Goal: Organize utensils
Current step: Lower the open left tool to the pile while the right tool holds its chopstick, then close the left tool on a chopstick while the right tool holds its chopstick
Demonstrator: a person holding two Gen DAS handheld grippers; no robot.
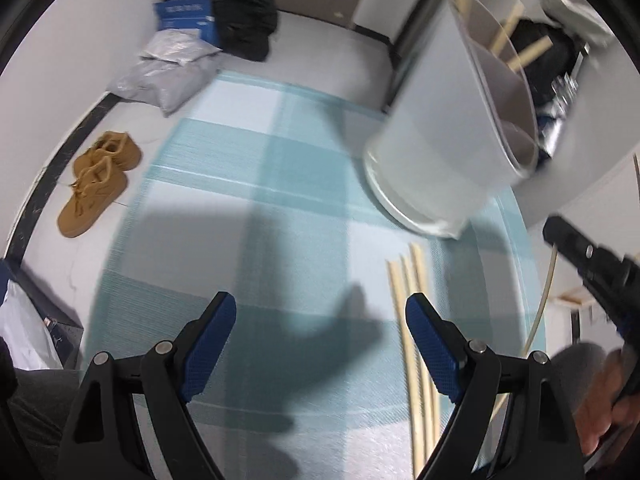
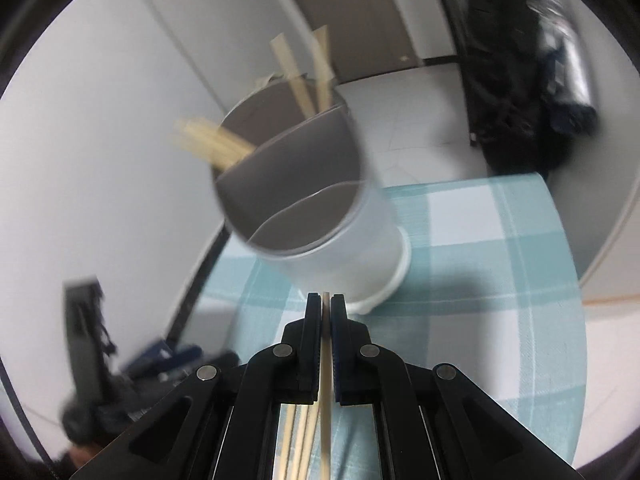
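A white utensil holder [image 2: 344, 240] with grey inner dividers stands on the round table's blue-checked cloth [image 2: 500, 248], several wooden chopsticks sticking out of its far compartments. My right gripper [image 2: 326, 300] is shut on one wooden chopstick [image 2: 325, 380], held lengthwise just in front of the holder. In the left wrist view the holder [image 1: 444, 148] is at the upper right and several loose chopsticks [image 1: 404, 280] lie on the cloth beside my left gripper [image 1: 320, 320], which is open and empty above the cloth. The right gripper's black body [image 1: 592, 264] shows at the right edge.
The floor beyond the table holds a pair of tan shoes [image 1: 96, 188], grey bags [image 1: 168, 76] and a black bag with a blue box [image 1: 224, 16]. A dark bag [image 2: 516, 80] stands at the right by the wall. The cloth [image 1: 260, 208] lies flat left of the holder.
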